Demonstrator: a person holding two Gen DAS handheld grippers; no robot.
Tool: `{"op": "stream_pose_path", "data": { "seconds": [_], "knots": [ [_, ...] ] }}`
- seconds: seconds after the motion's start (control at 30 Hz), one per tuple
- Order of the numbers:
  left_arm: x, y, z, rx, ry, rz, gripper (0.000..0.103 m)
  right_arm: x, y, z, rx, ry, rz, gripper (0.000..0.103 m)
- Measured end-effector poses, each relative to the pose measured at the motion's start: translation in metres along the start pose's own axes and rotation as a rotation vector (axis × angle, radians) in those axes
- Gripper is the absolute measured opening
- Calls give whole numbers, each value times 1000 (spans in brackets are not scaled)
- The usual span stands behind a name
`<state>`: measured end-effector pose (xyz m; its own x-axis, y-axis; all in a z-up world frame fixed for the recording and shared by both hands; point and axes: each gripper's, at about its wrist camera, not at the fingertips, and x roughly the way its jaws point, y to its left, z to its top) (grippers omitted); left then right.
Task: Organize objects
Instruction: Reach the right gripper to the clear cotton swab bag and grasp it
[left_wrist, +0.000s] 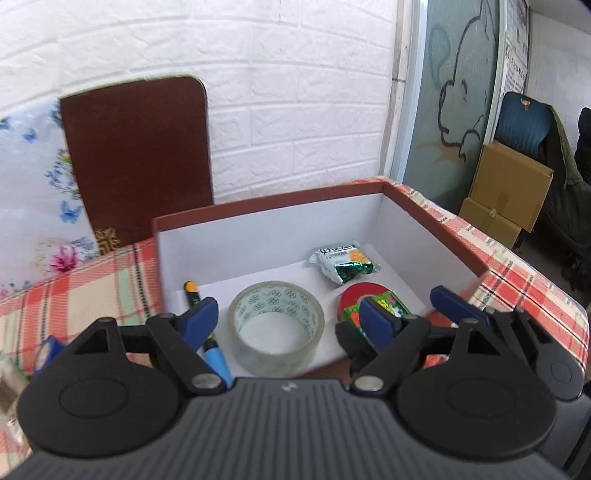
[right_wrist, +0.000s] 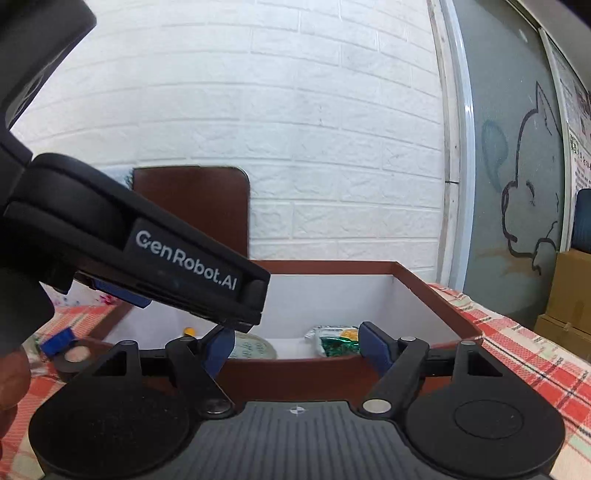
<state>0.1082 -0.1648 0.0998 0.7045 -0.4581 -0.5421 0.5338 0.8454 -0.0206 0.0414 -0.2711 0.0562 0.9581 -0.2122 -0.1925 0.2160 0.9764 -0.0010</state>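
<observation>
In box (left_wrist: 280, 221): left tongs (left_wrist: 286, 319), right tongs (right_wrist: 295, 345) spread, empty; pen (left_wrist: 199, 306) half hidden.

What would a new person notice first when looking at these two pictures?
First comes the open brown box with white inside, standing on the red checked tablecloth. On its floor lie a roll of clear tape in the middle, a pen to the left and a snack packet near the back. Both the left gripper and the right gripper stand open at the near edge, holding nothing.
</observation>
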Motion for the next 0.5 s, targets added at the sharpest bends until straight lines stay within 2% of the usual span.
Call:
{"op": "stream_pose_path", "data": {
  "seconds": [0.1, 0.23, 0.37, 0.5],
  "knots": [
    [-15, 2, -9, -3, -9, 23, 85, -24, 13, -10, 8, 10, 30, 73],
    [-33, 11, -31, -24, -1, 53, 85, -26, 25, -24, 11, 105, 99, 74],
    [-33, 27, -59, -23, 67, 148, 85, -26, 42, -43, 23, 251, 167, 74],
    [-30, 54, -84, -65, 135, 243, 85, -35, 64, -50, -25, 278, 206, 74]
  ]
}}
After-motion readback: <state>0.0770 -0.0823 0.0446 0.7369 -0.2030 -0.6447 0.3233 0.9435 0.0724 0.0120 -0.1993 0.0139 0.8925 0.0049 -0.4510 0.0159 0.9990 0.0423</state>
